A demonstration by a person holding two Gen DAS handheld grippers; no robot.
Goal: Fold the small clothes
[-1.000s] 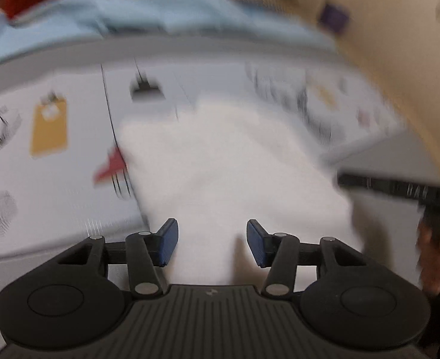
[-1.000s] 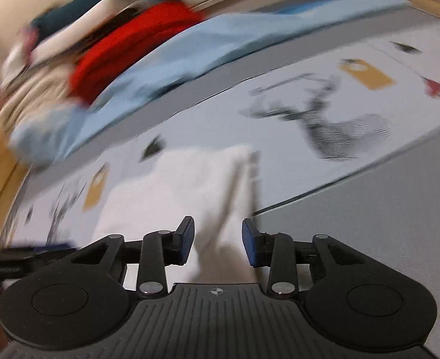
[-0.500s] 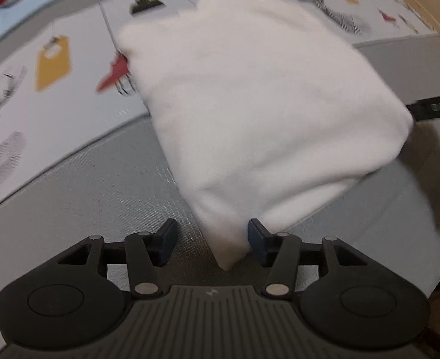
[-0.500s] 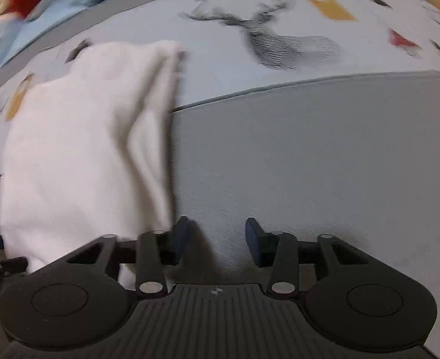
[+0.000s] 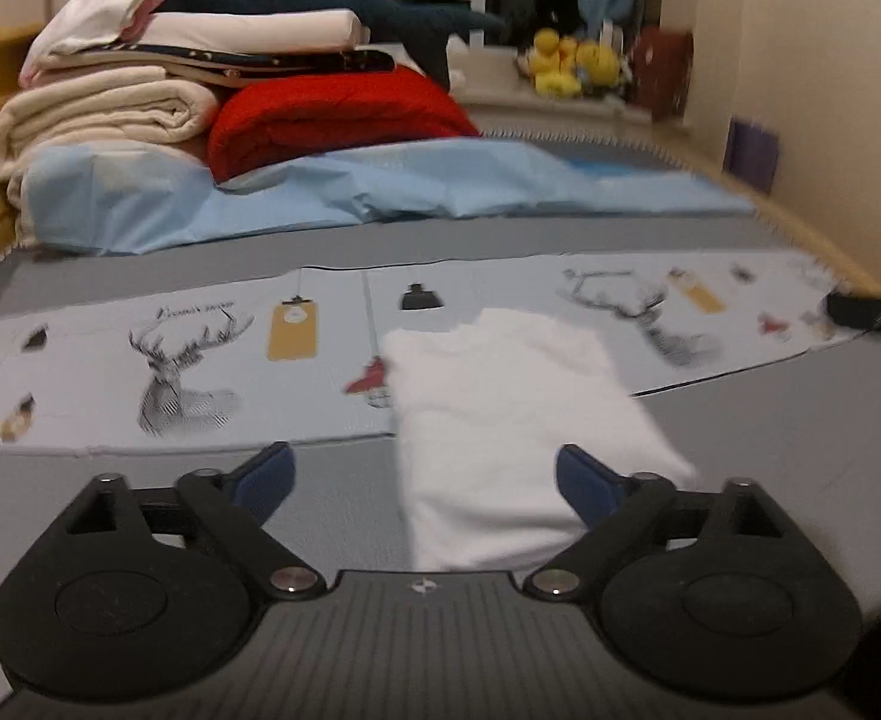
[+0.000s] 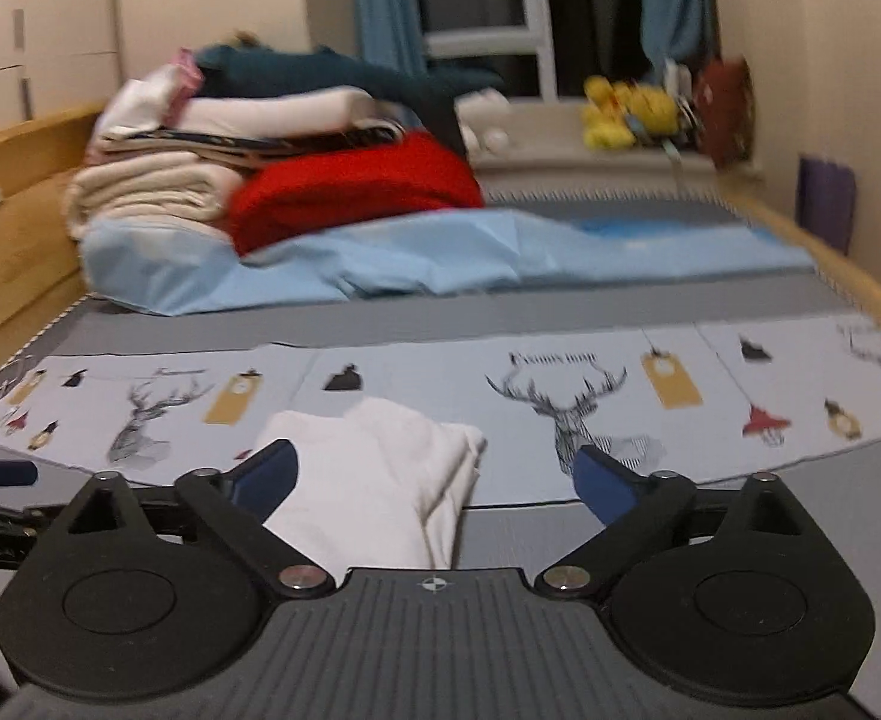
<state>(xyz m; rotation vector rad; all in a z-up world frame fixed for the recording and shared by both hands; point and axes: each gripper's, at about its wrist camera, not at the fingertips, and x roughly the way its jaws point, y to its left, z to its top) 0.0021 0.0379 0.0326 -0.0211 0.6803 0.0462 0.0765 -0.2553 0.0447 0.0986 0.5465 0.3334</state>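
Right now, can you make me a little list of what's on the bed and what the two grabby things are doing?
Surface: grey bed cover with a deer-print cloth laid across it
Garment: white folded garment lying flat, partly on the deer-print cloth
Left gripper: jaws have just been opening, wide apart, nothing pinched
Right gripper: jaws have just been opening, wide apart, nothing pinched
Behind: light blue sheet, red blanket, stack of folded linens
Window ledge: yellow plush toys

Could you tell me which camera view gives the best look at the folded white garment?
The left wrist view: the white garment lies flat there, its top face broadly visible. The right wrist view shows the same garment from its layered side edge, partly hidden behind the camera's own mount.
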